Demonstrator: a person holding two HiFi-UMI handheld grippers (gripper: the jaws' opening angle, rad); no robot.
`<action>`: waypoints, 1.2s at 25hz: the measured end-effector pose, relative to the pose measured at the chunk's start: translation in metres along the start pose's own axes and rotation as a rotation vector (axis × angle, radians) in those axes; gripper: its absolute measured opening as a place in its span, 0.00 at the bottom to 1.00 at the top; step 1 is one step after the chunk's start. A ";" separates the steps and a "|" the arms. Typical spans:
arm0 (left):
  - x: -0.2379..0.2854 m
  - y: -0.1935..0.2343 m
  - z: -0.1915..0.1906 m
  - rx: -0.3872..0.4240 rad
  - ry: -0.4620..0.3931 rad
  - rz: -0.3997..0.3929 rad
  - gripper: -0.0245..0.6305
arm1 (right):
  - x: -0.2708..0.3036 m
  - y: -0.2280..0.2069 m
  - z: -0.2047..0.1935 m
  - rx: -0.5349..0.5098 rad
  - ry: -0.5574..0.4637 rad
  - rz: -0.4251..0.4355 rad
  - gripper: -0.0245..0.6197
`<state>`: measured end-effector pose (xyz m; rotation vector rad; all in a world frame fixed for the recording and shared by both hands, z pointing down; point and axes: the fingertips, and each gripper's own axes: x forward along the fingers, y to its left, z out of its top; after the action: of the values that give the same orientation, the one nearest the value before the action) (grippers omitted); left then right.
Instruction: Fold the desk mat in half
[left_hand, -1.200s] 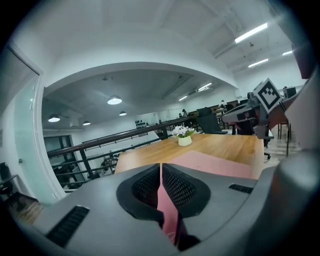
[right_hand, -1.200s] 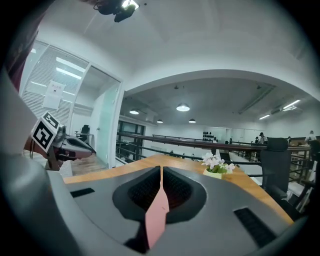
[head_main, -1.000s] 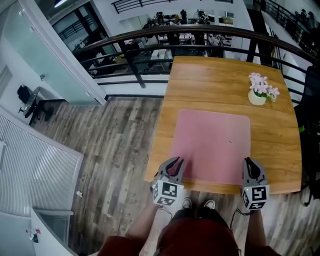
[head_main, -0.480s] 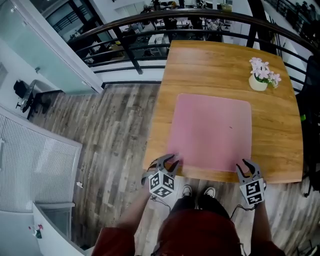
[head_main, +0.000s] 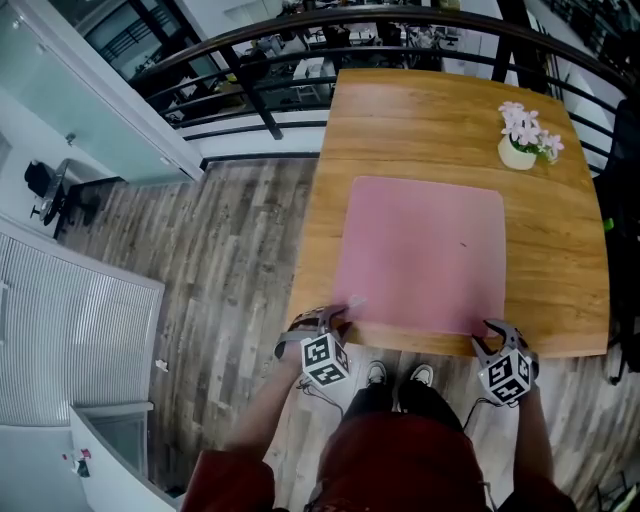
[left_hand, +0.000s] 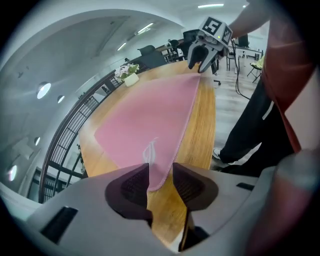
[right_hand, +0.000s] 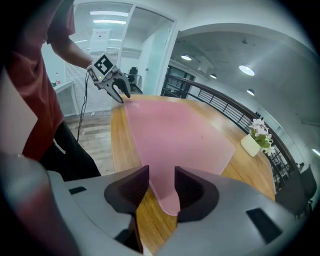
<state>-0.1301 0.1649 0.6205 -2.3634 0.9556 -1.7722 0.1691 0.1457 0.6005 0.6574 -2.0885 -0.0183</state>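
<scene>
A: What has changed over the last second?

B: The left hand-held gripper (head_main: 332, 320) and the right hand-held gripper (head_main: 490, 338) have both dropped from above the near edge of the wooden bench (head_main: 560, 250) to the level of its top. Their jaws have just been opening. The left one now stands spread at the near-left corner of the pink desk mat (head_main: 425, 250), the right one spread at the near-right corner

A: Is the mat held yet?

B: It does not look so. In the left gripper view the corner sits in the gap between the two dark pads (left_hand: 127, 185), curling up a little, with bare wood showing beside it. In the right gripper view the other corner lies flat between the pads, unpinched. The mat lies flat and unfolded in the middle of the bench, its near edge close to the bench edge by the person. It is well apart from the potted flowers (head_main: 522, 145) at the far right

A: What does that mean for the fold?

B: Probably the reach is done and the pinch comes next: close on both corners, then carry them to the far edge. The fold itself has not begun
</scene>
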 end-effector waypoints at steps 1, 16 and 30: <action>0.002 0.001 -0.002 0.014 0.012 -0.003 0.29 | 0.001 -0.001 -0.003 -0.006 0.008 0.004 0.30; 0.011 0.008 -0.015 0.186 0.097 -0.065 0.31 | 0.013 -0.005 -0.037 -0.145 0.172 0.105 0.35; 0.016 0.015 -0.014 0.257 0.116 -0.155 0.39 | 0.024 -0.016 -0.044 -0.257 0.268 0.218 0.45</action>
<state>-0.1468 0.1491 0.6332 -2.2475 0.5260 -1.9688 0.2002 0.1309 0.6405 0.2592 -1.8472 -0.0709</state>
